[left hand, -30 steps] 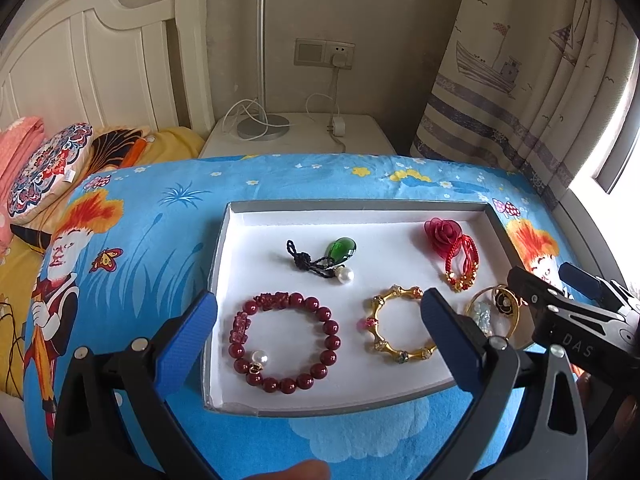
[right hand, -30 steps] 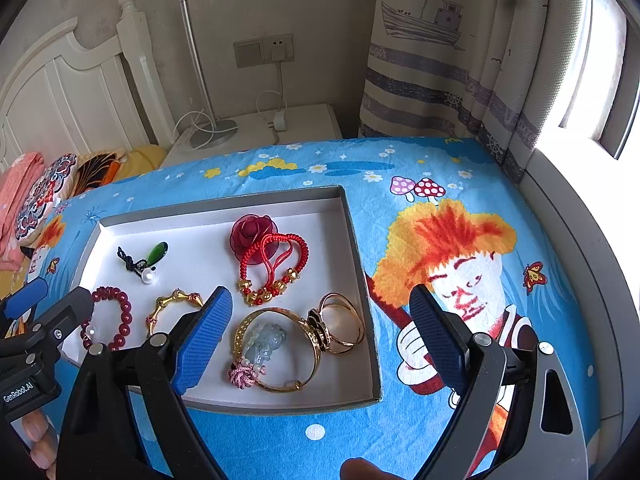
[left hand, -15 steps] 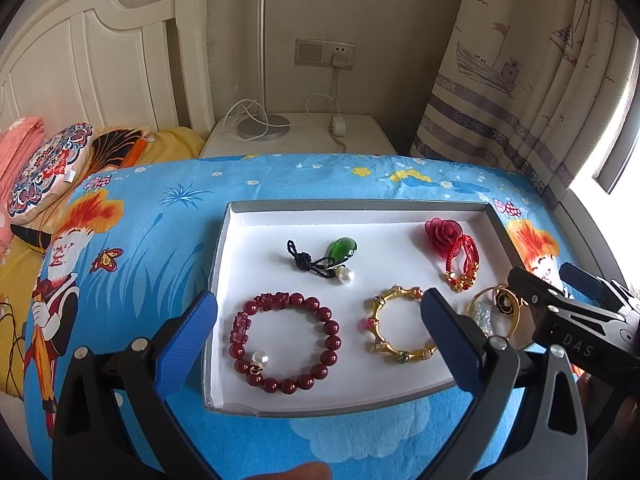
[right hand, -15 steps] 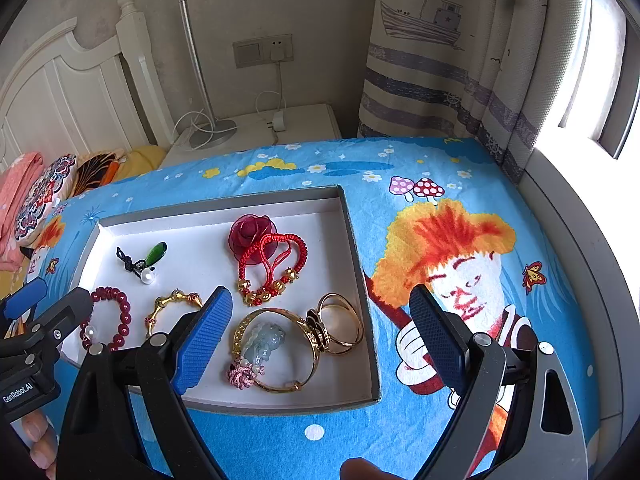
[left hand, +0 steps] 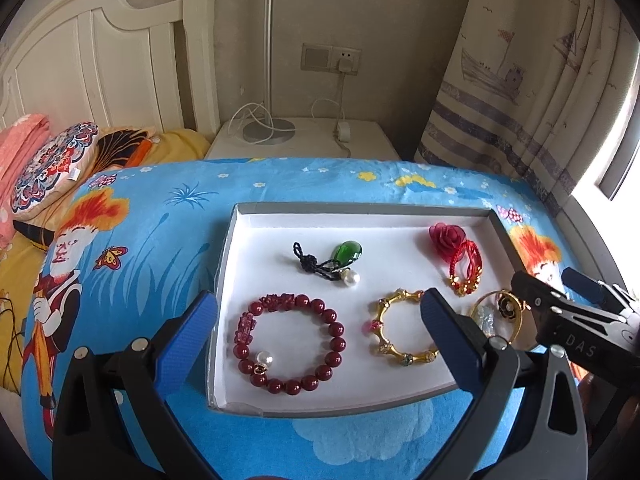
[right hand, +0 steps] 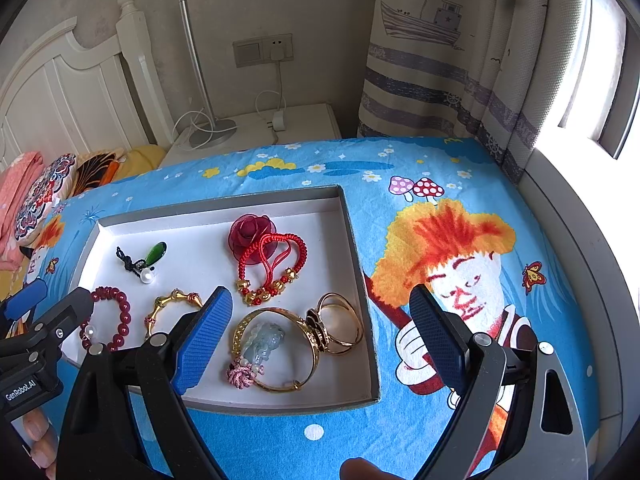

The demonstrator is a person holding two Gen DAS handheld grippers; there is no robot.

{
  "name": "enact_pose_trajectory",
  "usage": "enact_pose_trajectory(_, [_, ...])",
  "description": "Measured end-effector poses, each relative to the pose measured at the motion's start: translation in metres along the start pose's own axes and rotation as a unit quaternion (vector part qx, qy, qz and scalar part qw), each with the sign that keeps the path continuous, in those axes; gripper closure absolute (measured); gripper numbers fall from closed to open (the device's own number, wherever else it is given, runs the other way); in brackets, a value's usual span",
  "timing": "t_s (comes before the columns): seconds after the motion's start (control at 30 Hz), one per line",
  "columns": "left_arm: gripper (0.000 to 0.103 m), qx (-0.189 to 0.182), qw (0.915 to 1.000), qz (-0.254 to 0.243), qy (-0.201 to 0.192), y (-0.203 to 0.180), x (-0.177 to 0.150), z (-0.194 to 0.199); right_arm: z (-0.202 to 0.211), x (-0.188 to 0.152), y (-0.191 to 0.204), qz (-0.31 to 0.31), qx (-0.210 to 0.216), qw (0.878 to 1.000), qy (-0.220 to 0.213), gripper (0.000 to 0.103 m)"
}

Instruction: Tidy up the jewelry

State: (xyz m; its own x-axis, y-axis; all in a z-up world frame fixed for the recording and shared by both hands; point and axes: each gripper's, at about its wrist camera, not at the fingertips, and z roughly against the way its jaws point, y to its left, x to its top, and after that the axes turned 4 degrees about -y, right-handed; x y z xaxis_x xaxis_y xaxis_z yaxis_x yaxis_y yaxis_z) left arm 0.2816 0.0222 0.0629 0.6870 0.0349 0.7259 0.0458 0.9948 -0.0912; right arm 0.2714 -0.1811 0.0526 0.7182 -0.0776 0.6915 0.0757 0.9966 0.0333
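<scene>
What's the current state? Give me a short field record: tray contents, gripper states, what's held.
container: shallow white tray with grey rim on blue cartoon bedspread
near left: dark red bead bracelet with pearl
near middle: gold segmented bangle
far left: green teardrop pendant on black cord
far right: red rose with red cord bracelet
near right: gold bangle with pale jade charm; gold rings
left gripper: open, empty
right gripper: open, empty

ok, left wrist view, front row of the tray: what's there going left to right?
red bead bracelet → gold bangle → gold ring with the black flower, partly hidden behind the right hand-held gripper at the tray edge.
</scene>
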Motion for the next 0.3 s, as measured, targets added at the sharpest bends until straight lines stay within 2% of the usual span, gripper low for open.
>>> enact_pose_trajectory(0.1, [0.005, 0.009, 1.0, 0.0, 0.003, 0.0007, 0.0014, -0.0017, 0.0001, 0.0003, -0.0005, 0.0, 0.0, 1.0, 0.0, 0.019])
enact_pose_trajectory(0.3, [0.005, 0.002, 1.0, -0.003, 0.009, -0.0031, 0.001, -0.004, 0.0001, 0.0001, -0.0001, 0.001, 0.0, 1.0, 0.0, 0.019])
